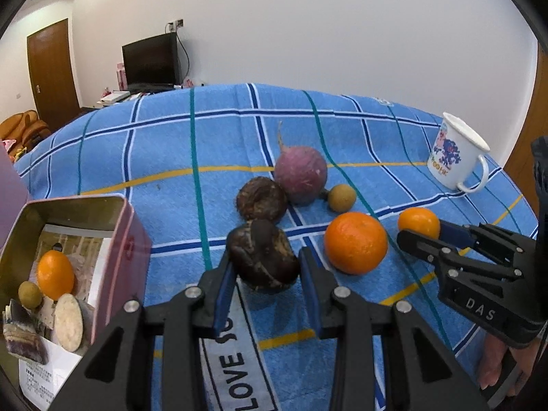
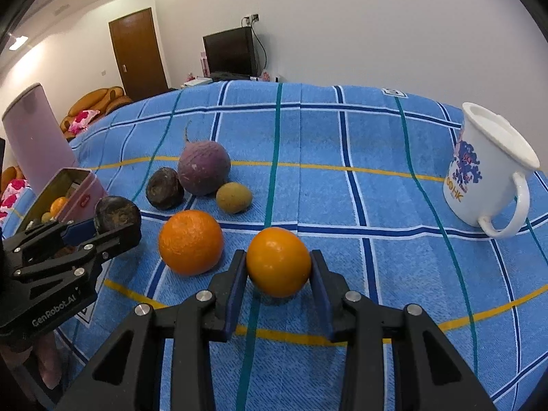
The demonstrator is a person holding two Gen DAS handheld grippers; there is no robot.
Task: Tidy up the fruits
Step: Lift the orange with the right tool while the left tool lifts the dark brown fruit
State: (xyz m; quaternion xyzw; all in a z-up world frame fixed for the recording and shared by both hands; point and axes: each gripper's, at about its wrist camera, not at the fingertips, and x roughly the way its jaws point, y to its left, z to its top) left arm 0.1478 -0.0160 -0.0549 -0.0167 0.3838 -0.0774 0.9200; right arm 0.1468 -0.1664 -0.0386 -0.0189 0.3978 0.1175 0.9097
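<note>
The blue plaid towel cloth covers the whole bench under me, nubby and striped in navy, teal and yellow. At my far left stands the pink metal tin, rectangular with rounded corners, already holding a small orange, a longan and some cut slices on paper. The white enamel mug sits tilted at the far right, well apart from the fruit. In the middle lies the round purple turnip, dull-skinned with a thin root, touching a rough dark brown ball. Just beside them rests the big pebbly orange. My left claw has its blue pads on either side of a lumpy dark brown fruit, touching or almost touching it. My right claw pinches a smooth little orange resting on the cloth. Smallest is the tan, matte longan by the turnip.
</note>
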